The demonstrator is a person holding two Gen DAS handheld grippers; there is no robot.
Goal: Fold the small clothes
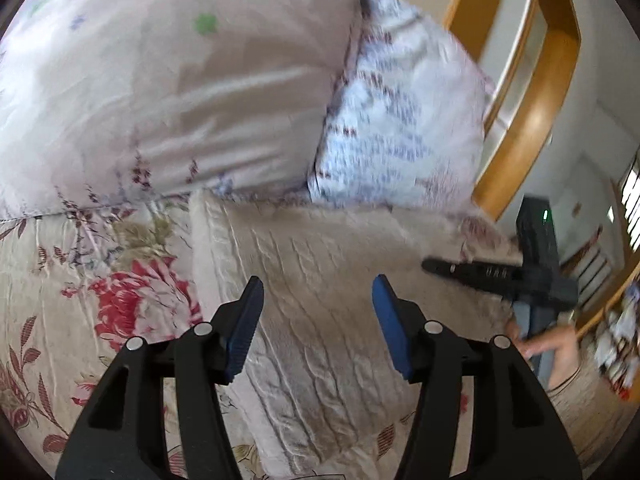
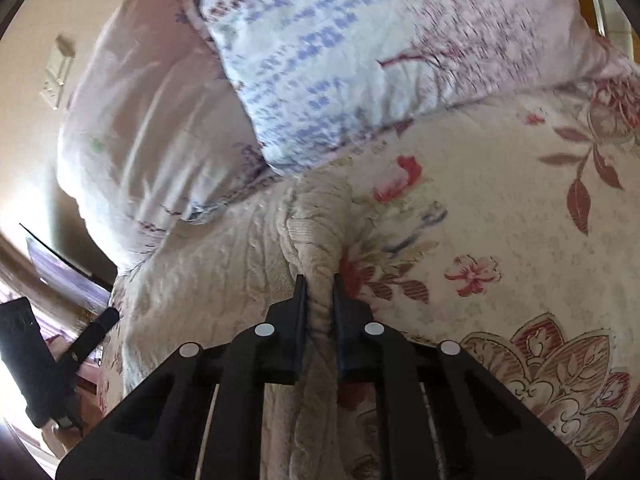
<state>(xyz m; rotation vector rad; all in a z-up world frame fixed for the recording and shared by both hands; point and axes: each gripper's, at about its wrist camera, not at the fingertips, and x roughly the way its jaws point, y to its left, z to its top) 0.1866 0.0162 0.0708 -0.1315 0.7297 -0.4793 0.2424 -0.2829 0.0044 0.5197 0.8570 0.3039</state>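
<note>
Two grippers: one clamps cloth, the other is free above it, a split that suits a fold in which one edge is carried while the rest lies flat.
Garment: the cream cable-knit sweater (image 1: 320, 280) lies spread on the floral-print bedspread with red flowers (image 1: 100, 300), its far edge close under the two pillows; flat bedding gives it a broad, soft base to be folded on.
Right gripper (image 2: 320, 284): its black fingers are closed tight on a bunched ridge of the knit, which rises out of the flat cloth into the jaws; pinching a gathered fold rather than a single layer probably keeps the thick knit from slipping.
Left gripper (image 1: 318, 300): its blue-padded fingers (image 1: 244, 328) stand apart over the middle of the sweater with nothing between them and no pad pressing on the knit; I judge it is held ready to take another edge or to steady the body.
Pillows: the pale pink plain pillow (image 1: 160, 80) and the white pillow with blue and purple print (image 1: 400, 120) lean at the head of the bed, beside the wooden headboard frame (image 1: 532, 100), clear of the working area.
Blur: both views are smeared, so fine seams are not readable.
</note>
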